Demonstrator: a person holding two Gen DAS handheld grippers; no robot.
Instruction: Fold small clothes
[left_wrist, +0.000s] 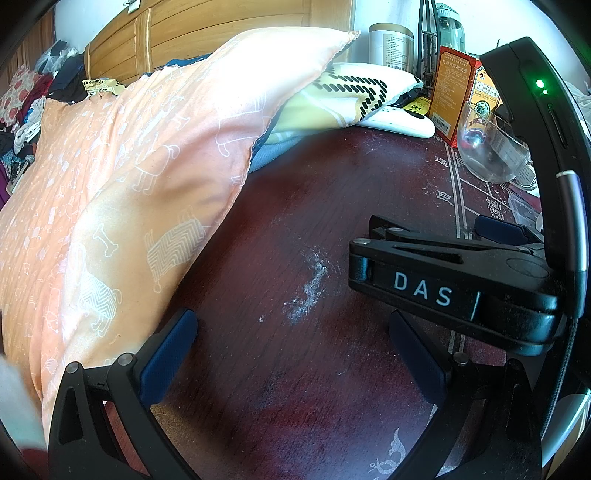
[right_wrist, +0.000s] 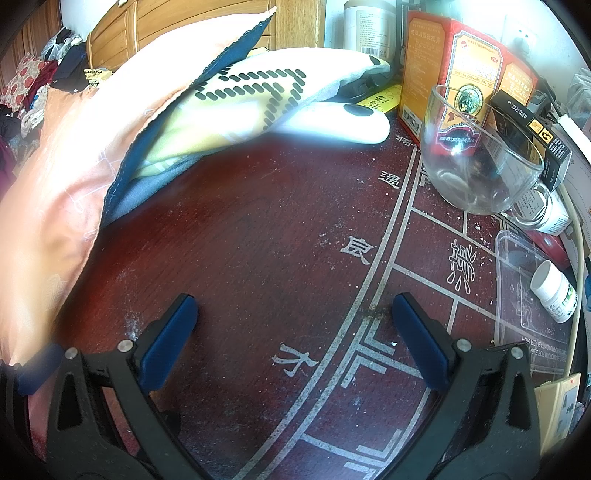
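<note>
A yellow and white cloth with black dashes (left_wrist: 343, 96) (right_wrist: 240, 99) lies bunched at the back of the dark red table (left_wrist: 295, 229) (right_wrist: 258, 240), partly under an orange pillow (left_wrist: 129, 177) (right_wrist: 62, 184). My left gripper (left_wrist: 293, 321) hovers open over bare wood, its left finger close to the pillow. My right gripper (right_wrist: 294, 301) is open too, above the table's white printed lines, with nothing between its pads. The right gripper's black body (left_wrist: 443, 288) sits just right of my left one.
A glass mug (right_wrist: 480, 166) (left_wrist: 487, 151), an orange box (right_wrist: 465, 74), a white remote-like device (right_wrist: 343, 125), a clear plastic lid (right_wrist: 524, 295) and a pill bottle (right_wrist: 554, 291) crowd the right. A wooden headboard (left_wrist: 207, 33) and heaped clothes (left_wrist: 26, 110) lie behind.
</note>
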